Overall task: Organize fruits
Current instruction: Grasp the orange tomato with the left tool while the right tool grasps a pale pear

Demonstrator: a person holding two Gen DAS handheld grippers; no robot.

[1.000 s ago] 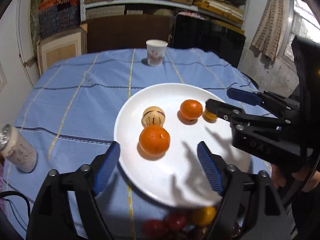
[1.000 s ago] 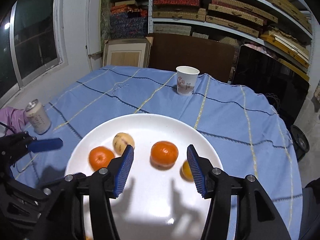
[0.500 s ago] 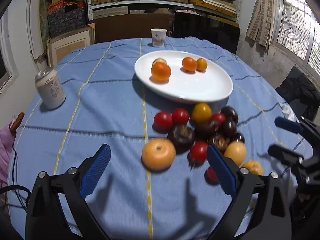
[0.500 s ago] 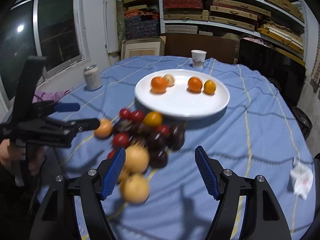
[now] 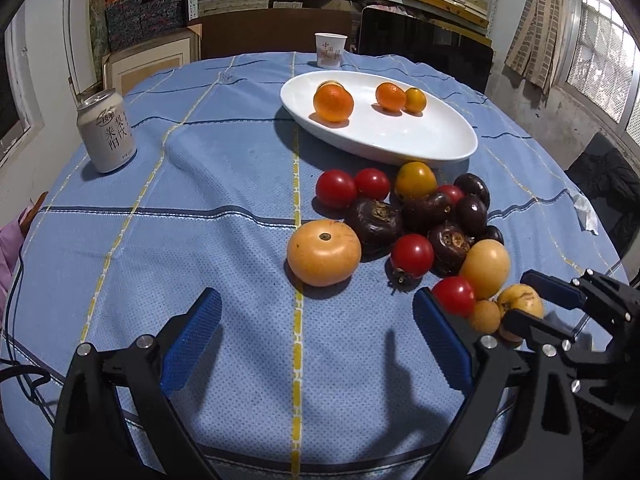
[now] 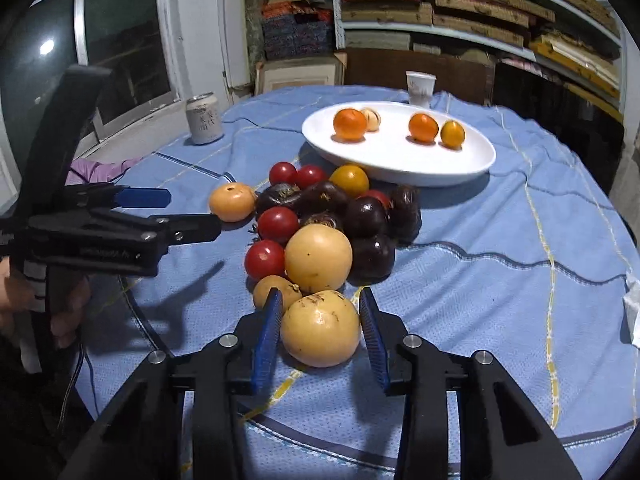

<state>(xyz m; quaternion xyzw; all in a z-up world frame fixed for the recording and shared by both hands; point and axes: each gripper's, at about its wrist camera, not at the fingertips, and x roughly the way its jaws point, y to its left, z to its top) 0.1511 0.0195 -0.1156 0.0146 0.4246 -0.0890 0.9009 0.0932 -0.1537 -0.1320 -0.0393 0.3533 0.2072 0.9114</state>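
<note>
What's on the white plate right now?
On the white plate: a large orange, a pale striped fruit right behind it, a smaller orange and a small yellow-orange fruit. The left wrist view hides most of the pale fruit.

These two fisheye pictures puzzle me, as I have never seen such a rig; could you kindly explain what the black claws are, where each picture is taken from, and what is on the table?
No robot here: a person holds a two-finger gripper in each hand, each with a camera looking along its blue-padded fingers.

The left wrist view shows the left gripper open above bare tablecloth, holding nothing. The right wrist view shows the right gripper, whose jaws have just been closing around a pale yellow fruit lying on the cloth; the pads look to be touching its sides.

Beyond lies a pile of red tomatoes, dark chestnut-like fruits and yellow fruits. Farther back a white plate carries four small fruits, three of them orange. A drinks can and a paper cup stand aside.
</note>
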